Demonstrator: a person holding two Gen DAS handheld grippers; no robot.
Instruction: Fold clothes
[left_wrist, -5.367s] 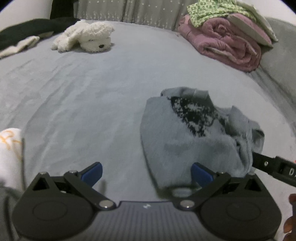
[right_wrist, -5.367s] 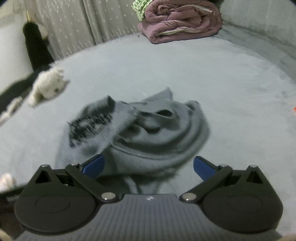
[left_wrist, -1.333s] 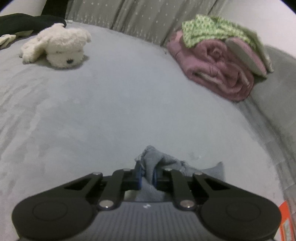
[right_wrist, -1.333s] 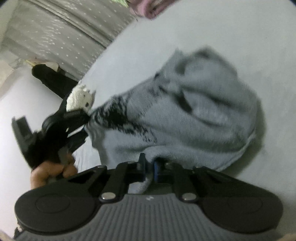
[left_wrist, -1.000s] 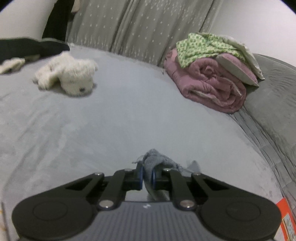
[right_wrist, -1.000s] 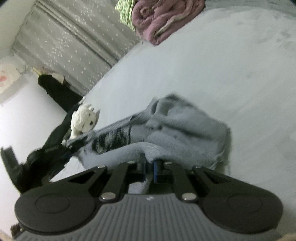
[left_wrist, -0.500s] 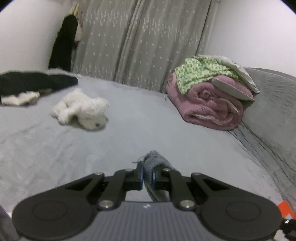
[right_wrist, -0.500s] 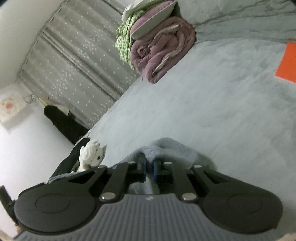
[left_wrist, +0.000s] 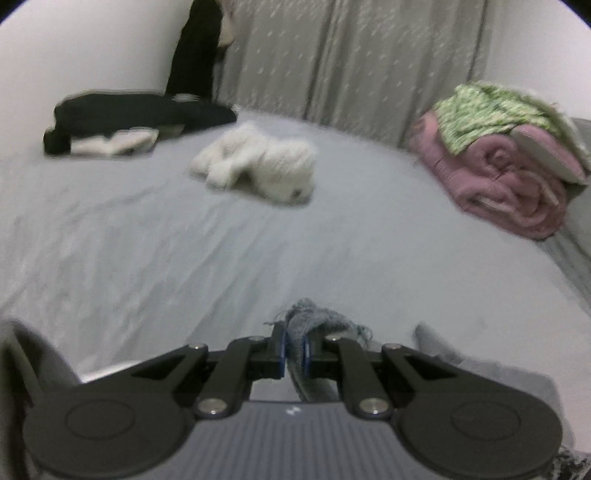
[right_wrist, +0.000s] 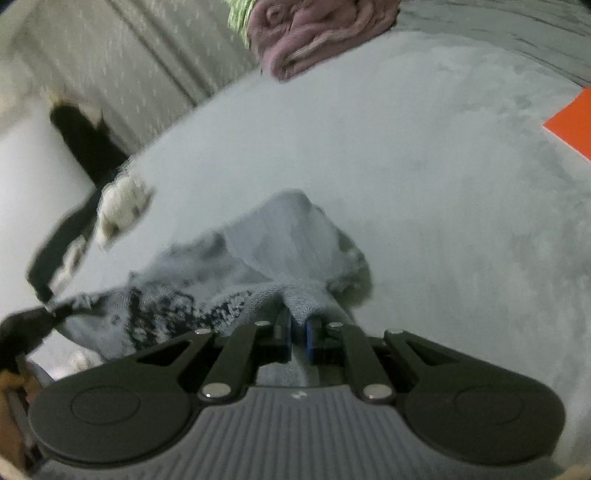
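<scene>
The white plush toy (left_wrist: 258, 166) is motion-blurred, and the orange sheet (right_wrist: 572, 122) is cut off at the edge.

The left gripper (left_wrist: 293, 349), a black two-finger tool with blue pads, points downward with its jaws nearly together, pinching a bunch of grey knitted sweater (left_wrist: 308, 321). The right gripper (right_wrist: 298, 334), black with blue pads too, is rolled to one side and likewise clamps a fold of that sweater (right_wrist: 295, 295).
</scene>
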